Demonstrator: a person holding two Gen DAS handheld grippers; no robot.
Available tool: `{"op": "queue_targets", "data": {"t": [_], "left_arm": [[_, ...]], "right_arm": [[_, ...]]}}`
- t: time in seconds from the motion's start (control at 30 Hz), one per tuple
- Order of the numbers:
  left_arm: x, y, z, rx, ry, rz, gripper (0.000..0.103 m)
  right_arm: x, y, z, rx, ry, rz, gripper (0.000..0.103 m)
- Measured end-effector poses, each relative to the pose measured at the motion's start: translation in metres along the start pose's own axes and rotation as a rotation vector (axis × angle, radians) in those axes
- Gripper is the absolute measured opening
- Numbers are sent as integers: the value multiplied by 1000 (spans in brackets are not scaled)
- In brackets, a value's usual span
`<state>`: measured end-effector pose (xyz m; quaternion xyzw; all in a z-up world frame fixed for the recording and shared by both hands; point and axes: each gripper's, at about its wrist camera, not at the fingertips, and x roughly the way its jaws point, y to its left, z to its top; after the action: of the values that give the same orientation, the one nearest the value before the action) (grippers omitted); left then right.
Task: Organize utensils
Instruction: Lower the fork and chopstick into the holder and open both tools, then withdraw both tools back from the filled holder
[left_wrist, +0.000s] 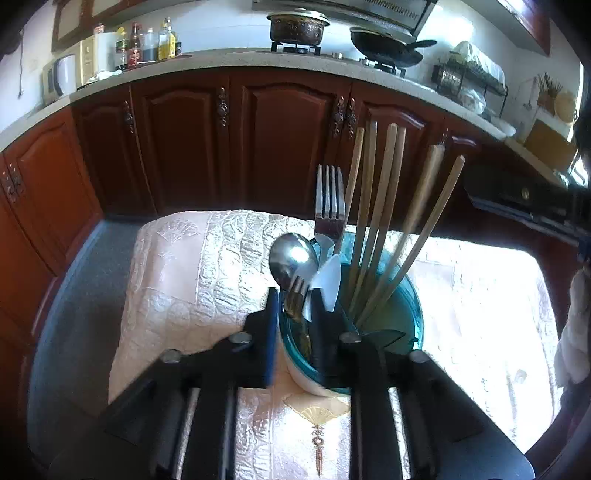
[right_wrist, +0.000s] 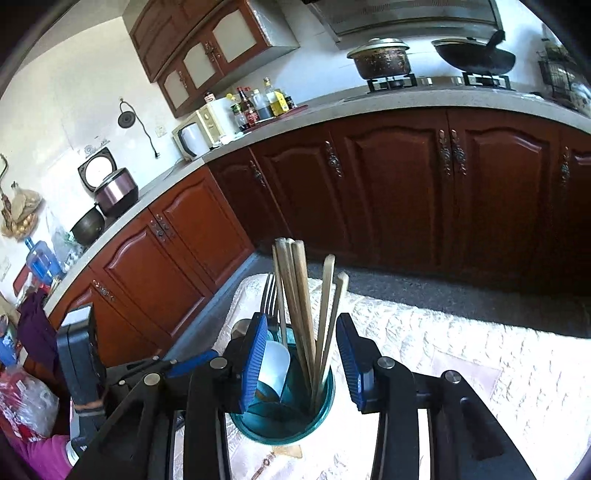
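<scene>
On the cloth-covered table (left_wrist: 192, 266), at table centre, a teal utensil holder (left_wrist: 402, 314) stands upright. Inside it: a bundle of wooden chopsticks (left_wrist: 380, 206) fanning toward 1 o'clock, a large fork (left_wrist: 330, 206) tines up at 12, a metal spoon (left_wrist: 291, 258) bowl up at 11, a small fork (left_wrist: 297, 295) near the front rim, and a white plastic spoon (left_wrist: 330, 280) leaning beside it.

Left gripper (left_wrist: 293, 314), left wrist view: jaws a narrow way apart, straddling the holder's near-left rim. One blue-padded finger sits outside the rim, the other dips inside. The small fork's tines stand in the gap; no pad visibly presses on them.

Right gripper (right_wrist: 301, 354), right wrist view: jaws moderately wide, the two ribbed blue pads standing either side of the holder (right_wrist: 288, 424). Chopsticks (right_wrist: 303, 295) rise between the pads, touching neither. White spoon (right_wrist: 275, 365) lies just inside the left pad; contact cannot be told.

Background, 12 o'clock: dark wood cabinets (right_wrist: 388, 192), pale counter, a lidded pot (right_wrist: 382, 59) and a wok (right_wrist: 474, 55) on the hob. Bottles (right_wrist: 258, 103) and a microwave (right_wrist: 199, 133) toward 10 o'clock.
</scene>
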<state>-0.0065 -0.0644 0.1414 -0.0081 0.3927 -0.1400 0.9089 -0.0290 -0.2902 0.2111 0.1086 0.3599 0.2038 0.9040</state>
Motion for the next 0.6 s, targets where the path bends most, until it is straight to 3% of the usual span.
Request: {"op": "queue_targets", "data": {"t": [0.13,0.23,0.6], "left_arm": [[-13,3,-3,-23,-21,-5,44],[-22,3,-7,-36,-39,4,51],[-48,-9,-24,-22,-71,70,52]], "right_arm": [[-8,0,-14,-2,-2,-42,42],[-10,4,-26,-5,4,-63,42],[-20,22,-60,-4,-6,-121,45]]}}
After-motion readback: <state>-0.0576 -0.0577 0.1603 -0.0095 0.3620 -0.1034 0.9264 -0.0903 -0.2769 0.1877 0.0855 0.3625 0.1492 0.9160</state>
